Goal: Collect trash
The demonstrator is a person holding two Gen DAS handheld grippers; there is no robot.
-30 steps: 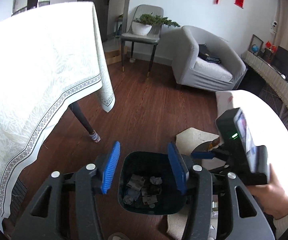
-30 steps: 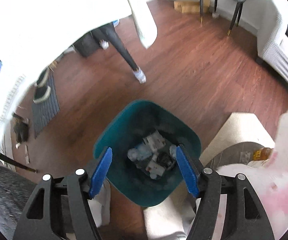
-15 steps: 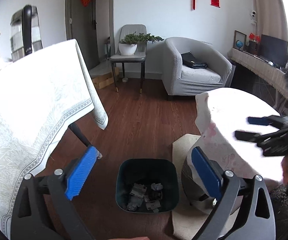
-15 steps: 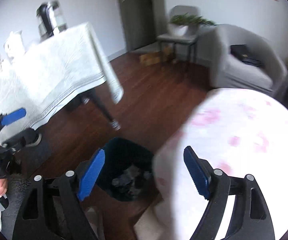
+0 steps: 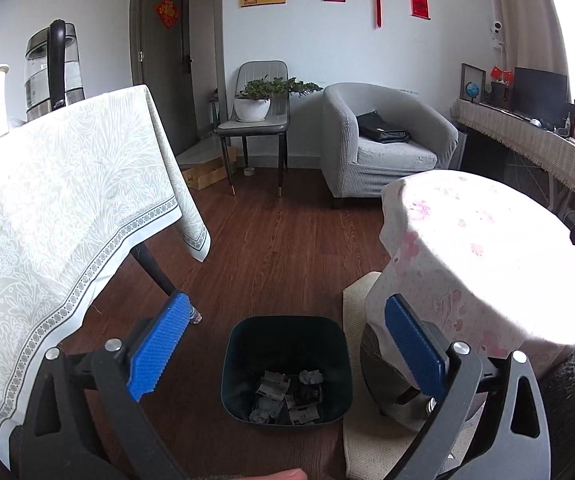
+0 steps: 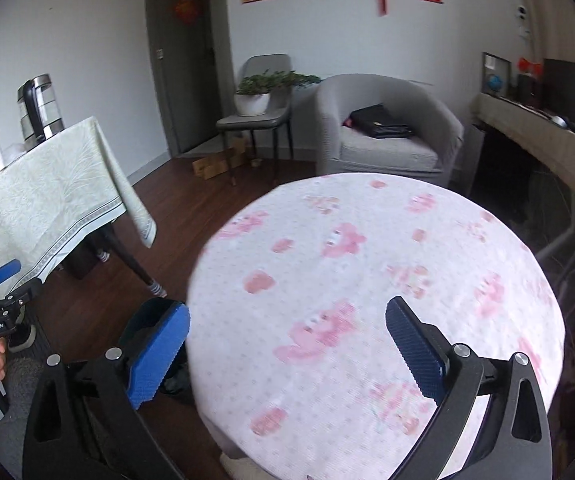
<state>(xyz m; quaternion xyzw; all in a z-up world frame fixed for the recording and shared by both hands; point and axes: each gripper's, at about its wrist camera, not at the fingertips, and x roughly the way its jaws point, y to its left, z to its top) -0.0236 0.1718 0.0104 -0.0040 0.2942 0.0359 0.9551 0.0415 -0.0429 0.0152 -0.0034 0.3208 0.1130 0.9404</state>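
Sitting on the wooden floor between the two tables, the dark trash bin holds crumpled paper scraps at its bottom, so the trash looks already gathered where both hands could reach it. The left gripper hangs above the bin, jaws spread wide with nothing between them, looking down into it. The right gripper is over the round surface with the pink-flowered cloth; its jaws are opening, empty, and I see no litter on that cloth, which suggests a check for leftovers. To the bin's other side stands the surface draped in a pale patterned cloth, carrying a glass kettle.
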